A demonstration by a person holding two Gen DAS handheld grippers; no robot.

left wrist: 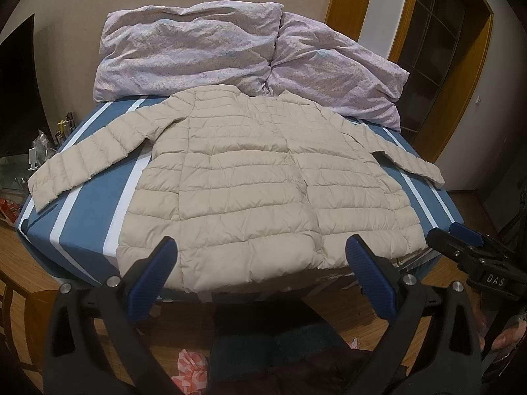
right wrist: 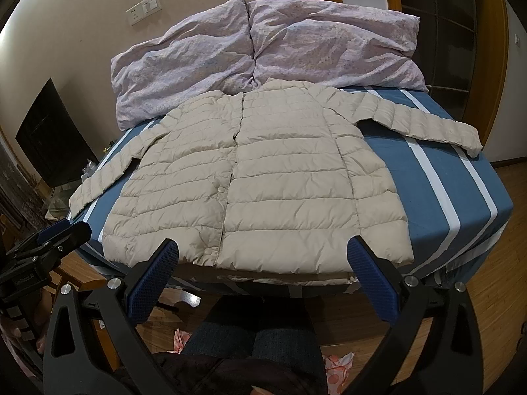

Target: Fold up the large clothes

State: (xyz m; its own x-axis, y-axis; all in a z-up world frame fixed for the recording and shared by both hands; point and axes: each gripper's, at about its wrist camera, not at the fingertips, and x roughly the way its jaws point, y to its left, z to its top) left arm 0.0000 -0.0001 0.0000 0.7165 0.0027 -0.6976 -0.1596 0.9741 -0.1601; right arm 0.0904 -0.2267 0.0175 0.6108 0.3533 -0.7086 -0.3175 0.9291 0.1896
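Clearly, in the left wrist view, the left gripper (left wrist: pixel 260 253) was held with its jaws spread wide and nothing between them, short of the near hem of the beige puffer jacket (left wrist: pixel 257 177), which was laid flat, front up, across the blue striped bed (left wrist: pixel 85 230) with both sleeves spread outward. The left sleeve (left wrist: pixel 79 164) was seen reaching toward the bed's edge, and the right gripper (left wrist: pixel 461 240) was seen at the right, beside the bed's corner. A slippery, puffy shell was judged likely to slide out of a shallow pinch, so a grasp taken on only the top layer could have left the back panel behind and the fold crooked. In the right wrist view, the right gripper (right wrist: pixel 263 253) was likewise shown wide open and empty, just before the hem, with the jacket (right wrist: pixel 257 177) lying against the lilac pillows (right wrist: pixel 263 49) at its collar. The right sleeve (right wrist: pixel 428 125) was stretched nearly to the bed's far side, and it was judged that it could be dragged off the edge if pulled carelessly. The hem was seen overhanging the near edge, so a downward tug might have pulled the whole garment toward the wooden floor (right wrist: pixel 487 296). Trapped air was also expected to make any fold spring back.
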